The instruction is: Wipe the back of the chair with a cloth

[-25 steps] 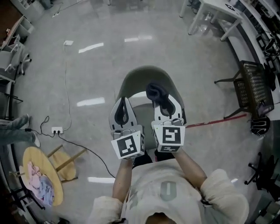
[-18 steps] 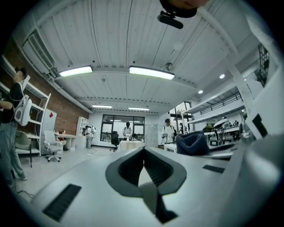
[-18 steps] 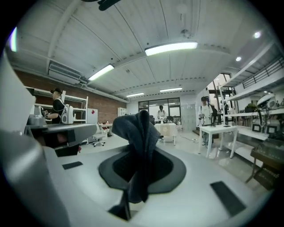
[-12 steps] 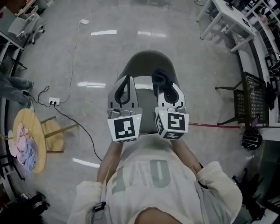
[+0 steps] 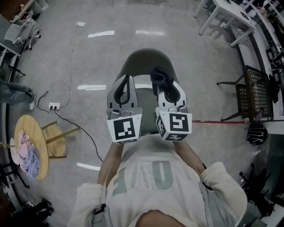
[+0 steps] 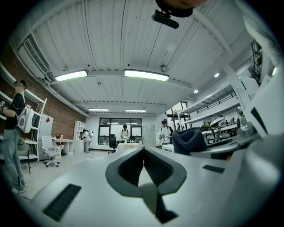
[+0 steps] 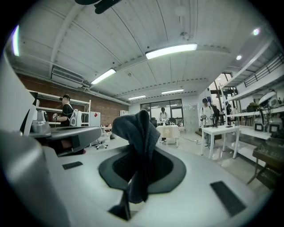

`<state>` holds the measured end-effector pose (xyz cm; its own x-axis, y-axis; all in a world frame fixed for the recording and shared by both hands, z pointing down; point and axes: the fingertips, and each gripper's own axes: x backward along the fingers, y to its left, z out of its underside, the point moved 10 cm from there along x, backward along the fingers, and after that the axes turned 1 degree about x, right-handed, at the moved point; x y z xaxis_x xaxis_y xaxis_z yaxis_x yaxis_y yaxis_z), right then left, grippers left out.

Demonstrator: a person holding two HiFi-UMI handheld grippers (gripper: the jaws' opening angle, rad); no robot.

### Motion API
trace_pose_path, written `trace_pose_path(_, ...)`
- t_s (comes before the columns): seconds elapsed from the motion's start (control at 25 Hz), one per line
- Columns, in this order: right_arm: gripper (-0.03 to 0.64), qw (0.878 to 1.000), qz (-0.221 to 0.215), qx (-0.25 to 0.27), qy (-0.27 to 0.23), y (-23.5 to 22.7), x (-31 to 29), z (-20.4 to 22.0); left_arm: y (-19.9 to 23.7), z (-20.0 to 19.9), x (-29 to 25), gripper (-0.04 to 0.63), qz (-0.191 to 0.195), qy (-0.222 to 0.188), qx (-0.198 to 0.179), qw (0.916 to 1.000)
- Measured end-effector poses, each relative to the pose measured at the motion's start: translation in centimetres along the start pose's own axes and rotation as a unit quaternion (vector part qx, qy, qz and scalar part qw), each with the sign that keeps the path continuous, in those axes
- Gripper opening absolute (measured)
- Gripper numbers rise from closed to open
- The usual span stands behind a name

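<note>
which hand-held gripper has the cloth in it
The right hand-held gripper: a dark cloth is pinched between its jaws and sticks out past them. The left hand-held gripper has its jaws together on nothing.

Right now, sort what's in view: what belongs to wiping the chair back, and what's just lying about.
For the job: dark cloth, clamped in the right gripper; grey chair.

Lying about: round wooden stool with clothes; power strip; black mesh chair; white table.
</note>
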<state>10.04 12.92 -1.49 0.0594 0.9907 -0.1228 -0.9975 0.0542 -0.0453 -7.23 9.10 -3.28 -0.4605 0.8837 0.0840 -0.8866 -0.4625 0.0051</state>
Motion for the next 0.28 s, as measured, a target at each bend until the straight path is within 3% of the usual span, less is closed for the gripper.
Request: trace_pose_path(0.28, 0.058, 1.000, -0.004, 0.004, 0.009, 1.4, 0.3, -0.1, 0.3, 0.4, 0.5, 0.015, 0.001, 0.012, 0.009, 0.9999)
